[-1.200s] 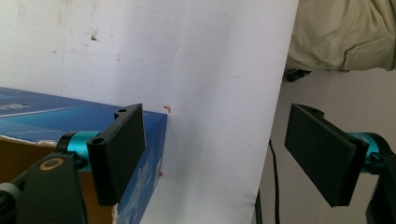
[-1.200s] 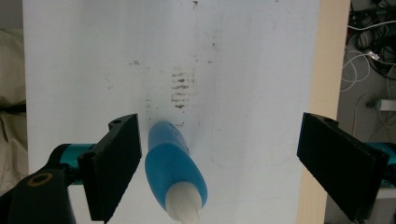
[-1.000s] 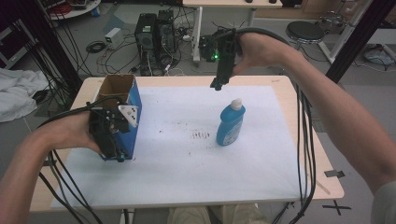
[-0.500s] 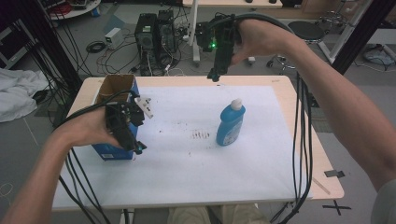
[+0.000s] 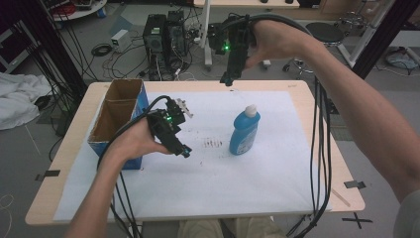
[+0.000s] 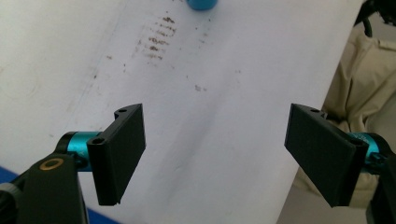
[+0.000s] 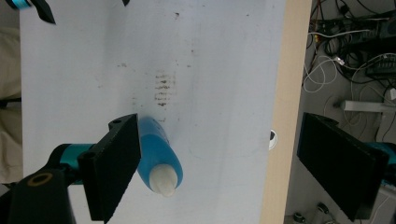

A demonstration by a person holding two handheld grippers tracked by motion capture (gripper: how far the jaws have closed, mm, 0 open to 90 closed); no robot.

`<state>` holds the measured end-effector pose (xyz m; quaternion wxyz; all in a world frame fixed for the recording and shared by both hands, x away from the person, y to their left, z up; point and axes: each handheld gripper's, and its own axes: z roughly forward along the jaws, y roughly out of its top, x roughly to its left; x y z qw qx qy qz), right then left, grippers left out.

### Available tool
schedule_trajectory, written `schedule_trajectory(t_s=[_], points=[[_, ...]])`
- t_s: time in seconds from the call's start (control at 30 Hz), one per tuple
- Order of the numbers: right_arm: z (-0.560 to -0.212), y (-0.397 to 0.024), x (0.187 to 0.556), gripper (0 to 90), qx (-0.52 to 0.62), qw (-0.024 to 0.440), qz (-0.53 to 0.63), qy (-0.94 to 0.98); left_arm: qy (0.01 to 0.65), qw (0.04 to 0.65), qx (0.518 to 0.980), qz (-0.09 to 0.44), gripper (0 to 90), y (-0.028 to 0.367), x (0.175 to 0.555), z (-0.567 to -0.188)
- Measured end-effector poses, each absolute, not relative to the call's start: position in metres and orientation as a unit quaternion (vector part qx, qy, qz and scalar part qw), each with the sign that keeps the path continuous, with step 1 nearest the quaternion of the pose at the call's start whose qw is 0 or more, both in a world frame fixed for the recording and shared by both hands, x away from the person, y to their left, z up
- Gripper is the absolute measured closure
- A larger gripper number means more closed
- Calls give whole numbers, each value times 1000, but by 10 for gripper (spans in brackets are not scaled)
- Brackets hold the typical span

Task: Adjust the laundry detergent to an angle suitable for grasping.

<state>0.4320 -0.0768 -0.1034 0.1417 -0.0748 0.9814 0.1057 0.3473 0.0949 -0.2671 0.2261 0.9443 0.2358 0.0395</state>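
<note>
Step in hand: approach to the blue plastic bottle with the white cap [image 5: 244,130], which stands upright on the white paper sheet [image 5: 277,183], right of centre and beside a patch of brown smudges [image 5: 213,144].

The left gripper [image 5: 185,150] hangs low over the sheet between the open blue-sided cardboard box [image 5: 117,119] and the bottle, jaws apart, nothing between them. The right gripper [image 5: 227,79] is held high above the table's far edge, jaws apart and empty, looking down on the bottle.

Next move: likely carry 1 gripper to the bottle body, straddle it, then close.

Against the frame 1 second earlier, the left gripper has left the box front and travelled toward the bottle; the right gripper has barely moved.
</note>
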Motion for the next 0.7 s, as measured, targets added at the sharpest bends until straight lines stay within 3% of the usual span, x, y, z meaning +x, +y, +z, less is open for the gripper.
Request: schedule_trajectory(t_s=[0.7], points=[[-106,-75,432,129,-72,144,99,982,319,263,909,53,205,14,372,-306]])
